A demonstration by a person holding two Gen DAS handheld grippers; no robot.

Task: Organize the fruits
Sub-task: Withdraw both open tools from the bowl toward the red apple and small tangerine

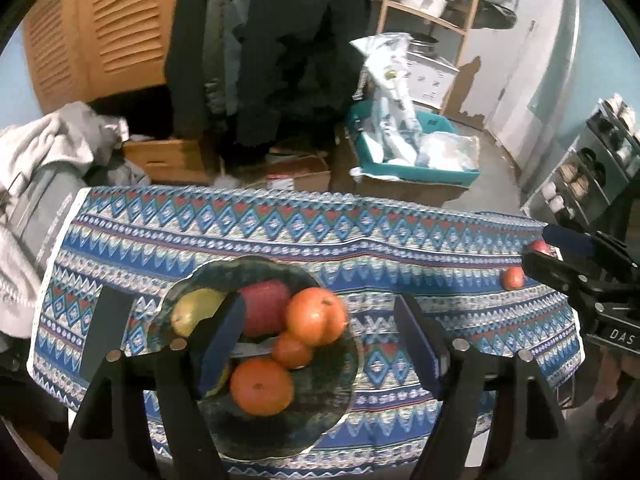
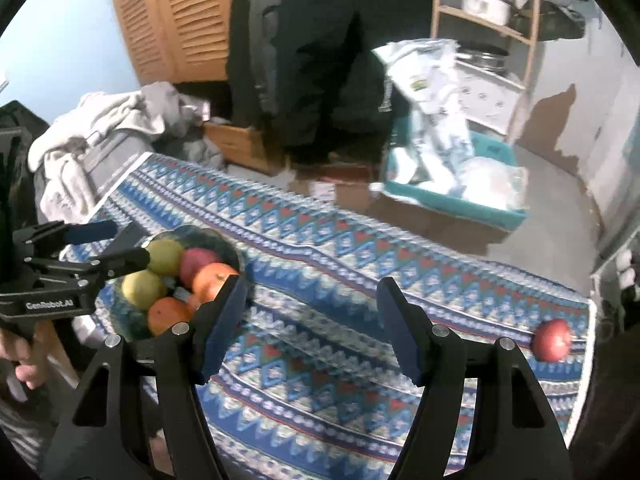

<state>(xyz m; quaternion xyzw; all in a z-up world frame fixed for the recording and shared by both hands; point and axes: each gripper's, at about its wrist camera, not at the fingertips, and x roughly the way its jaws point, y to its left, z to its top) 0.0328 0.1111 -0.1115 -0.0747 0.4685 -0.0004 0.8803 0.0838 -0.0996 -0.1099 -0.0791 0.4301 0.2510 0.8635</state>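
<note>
Cloth right of the bowl (image 2: 236, 256) is bare all the way to the apple (image 2: 552, 340) near the far edge, easy pass. Bowl itself is packed with fruit (image 1: 316, 316), no gaps.

Looking down past the left claw (image 1: 320, 344), jaws standing apart with nothing between them, hovering over a dark glass bowl (image 1: 344, 408) sitting on a tabletop draped in a blue patterned cloth (image 1: 280, 232). Holding in the bowl: two oranges (image 1: 317, 315), a small tangerine (image 1: 291, 351), a red apple (image 1: 267, 307) and a yellow-green pear (image 1: 196, 308). Lying well apart near the right edge: a small orange fruit (image 1: 513, 277), beside the right claw (image 1: 560, 256) and a red fruit (image 1: 538, 246) partly hidden behind it.
</note>
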